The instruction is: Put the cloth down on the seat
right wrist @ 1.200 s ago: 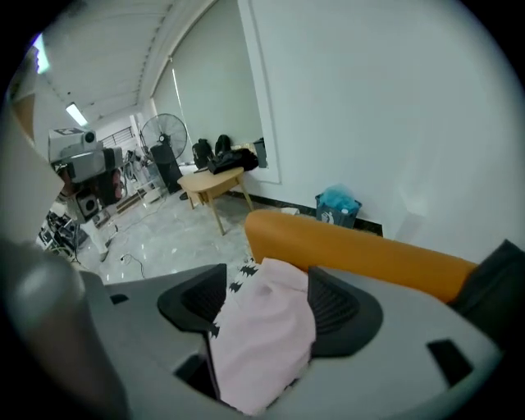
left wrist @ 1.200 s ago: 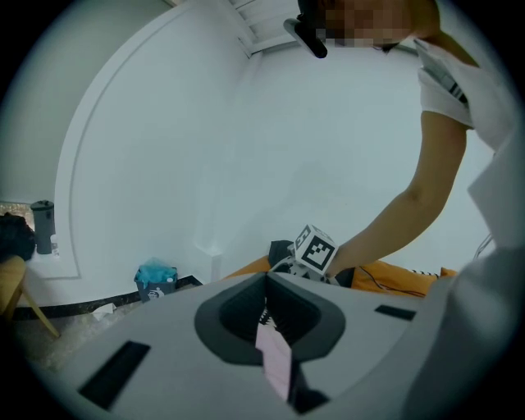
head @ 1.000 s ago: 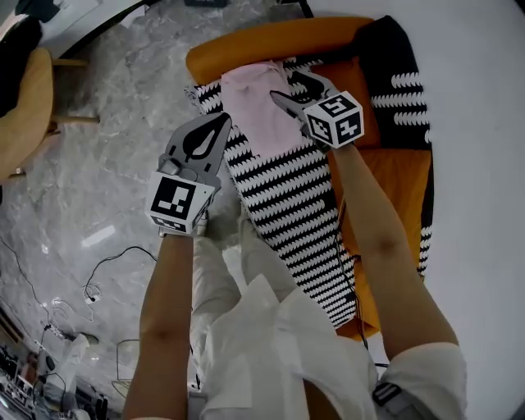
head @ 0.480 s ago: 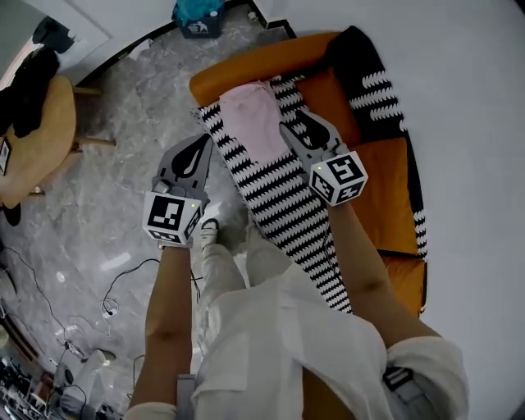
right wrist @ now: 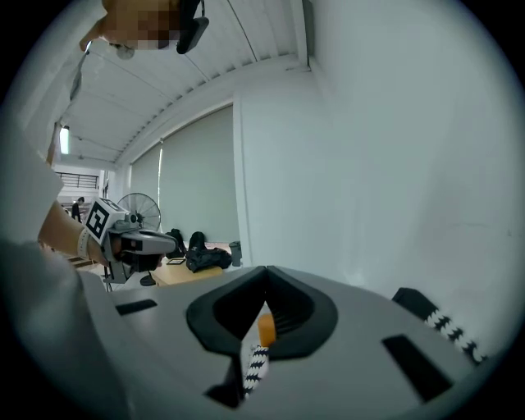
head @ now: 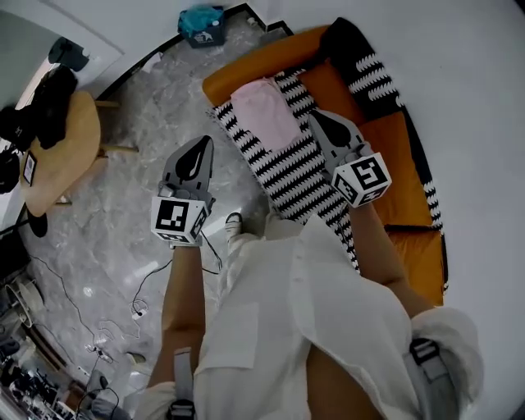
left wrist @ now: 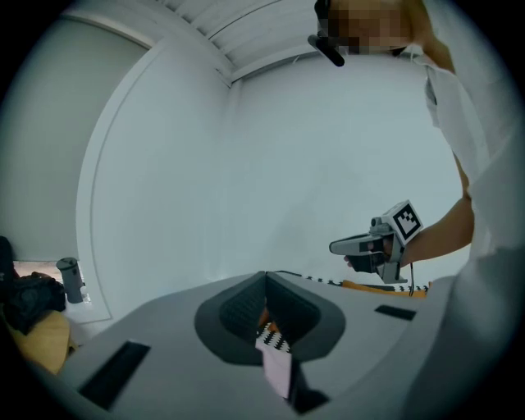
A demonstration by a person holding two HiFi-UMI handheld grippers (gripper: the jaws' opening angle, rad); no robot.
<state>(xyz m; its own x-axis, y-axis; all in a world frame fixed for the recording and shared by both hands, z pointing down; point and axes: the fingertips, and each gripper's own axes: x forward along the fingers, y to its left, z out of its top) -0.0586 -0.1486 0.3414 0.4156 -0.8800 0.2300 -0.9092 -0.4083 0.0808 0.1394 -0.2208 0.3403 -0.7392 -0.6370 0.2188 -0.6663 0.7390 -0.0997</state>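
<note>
The pink cloth [head: 264, 113] lies flat on a black-and-white patterned throw [head: 287, 168] that covers the seat of the orange sofa [head: 254, 57]. My right gripper [head: 318, 117] hovers just right of the cloth, shut and holding nothing. My left gripper [head: 202, 144] hangs over the marble floor to the cloth's left, also shut and empty. In the left gripper view the right gripper [left wrist: 338, 245] shows against the white wall, and a strip of the pink cloth [left wrist: 277, 369] shows below the closed jaws. In the right gripper view the left gripper [right wrist: 168, 240] shows at the left.
A round wooden table [head: 61, 156] with dark bags [head: 53, 98] stands at the left. A teal object [head: 203, 22] sits by the far wall. Cables [head: 139, 303] trail over the marble floor. A white wall runs behind the sofa.
My right gripper has shut and drawn back from the pink cloth, which stays on the seat. The head view has shifted, with both grippers now lower in it.
</note>
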